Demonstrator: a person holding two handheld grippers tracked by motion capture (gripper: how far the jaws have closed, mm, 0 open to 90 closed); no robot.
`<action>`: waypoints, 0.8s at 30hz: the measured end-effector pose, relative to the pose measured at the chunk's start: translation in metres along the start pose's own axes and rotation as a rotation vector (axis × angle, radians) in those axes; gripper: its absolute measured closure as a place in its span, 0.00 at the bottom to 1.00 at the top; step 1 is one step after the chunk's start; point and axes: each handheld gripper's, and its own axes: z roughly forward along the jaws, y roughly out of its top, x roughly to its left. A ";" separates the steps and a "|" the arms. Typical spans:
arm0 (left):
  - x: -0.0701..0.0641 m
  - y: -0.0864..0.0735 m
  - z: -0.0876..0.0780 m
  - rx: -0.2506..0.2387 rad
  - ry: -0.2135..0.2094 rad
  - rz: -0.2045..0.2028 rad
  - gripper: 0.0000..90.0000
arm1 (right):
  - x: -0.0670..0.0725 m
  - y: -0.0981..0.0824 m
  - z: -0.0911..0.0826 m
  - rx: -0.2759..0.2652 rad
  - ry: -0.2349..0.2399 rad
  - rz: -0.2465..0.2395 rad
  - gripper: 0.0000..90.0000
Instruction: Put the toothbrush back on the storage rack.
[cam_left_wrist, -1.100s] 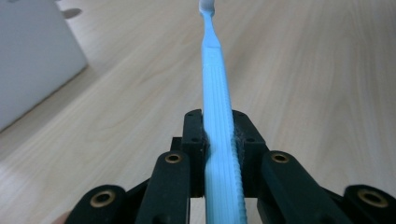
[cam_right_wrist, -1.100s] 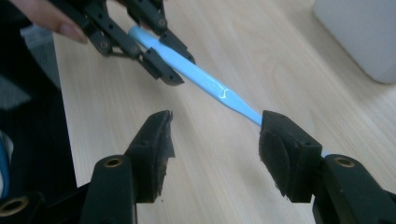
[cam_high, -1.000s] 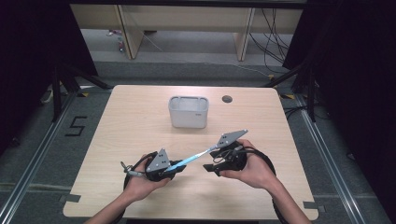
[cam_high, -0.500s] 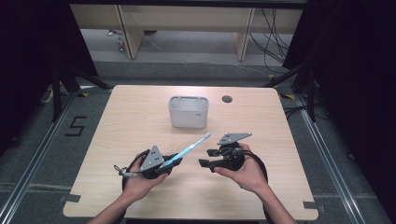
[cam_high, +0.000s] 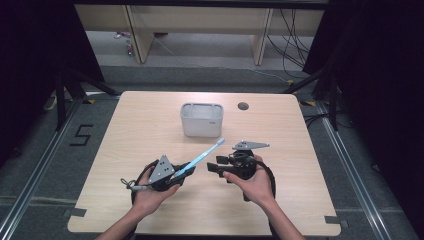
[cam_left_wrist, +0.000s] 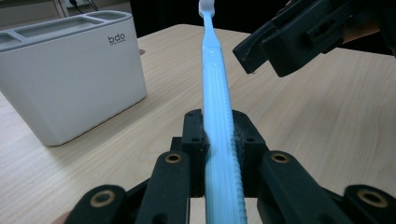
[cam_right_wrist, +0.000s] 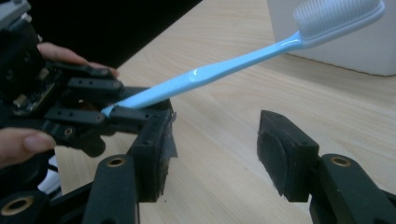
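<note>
**Toothbrush held up near the holder**

Plainly, the left gripper (cam_high: 181, 175) is clamped on the handle of a blue toothbrush (cam_high: 202, 156), which angles up towards the white holder (cam_high: 201, 119). Its compartments' contents cannot be made out. The right gripper (cam_high: 214, 168) has just been closing slightly, jaws apart with nothing between them.

Holder (cam_high: 201, 120) blocks fwd (sides free).

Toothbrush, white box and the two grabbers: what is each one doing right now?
blue toothbrush: clamped by its handle, bristle head up in the air, slanting toward the holder.
left gripper: shut on the toothbrush handle.
right gripper: open, nothing between its pads, just beside the brush.
white holder: upright on the table, its compartments look empty.
</note>
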 end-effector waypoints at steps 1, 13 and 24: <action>0.000 0.000 0.000 -0.002 0.000 -0.002 0.86 | -0.001 0.000 0.002 -0.009 0.009 0.026 0.51; -0.002 0.001 0.002 -0.009 -0.001 0.001 0.87 | -0.009 0.003 0.010 -0.043 0.026 0.072 0.50; -0.002 0.003 0.003 -0.013 -0.003 0.001 0.86 | -0.008 0.009 0.012 -0.051 0.033 0.099 0.50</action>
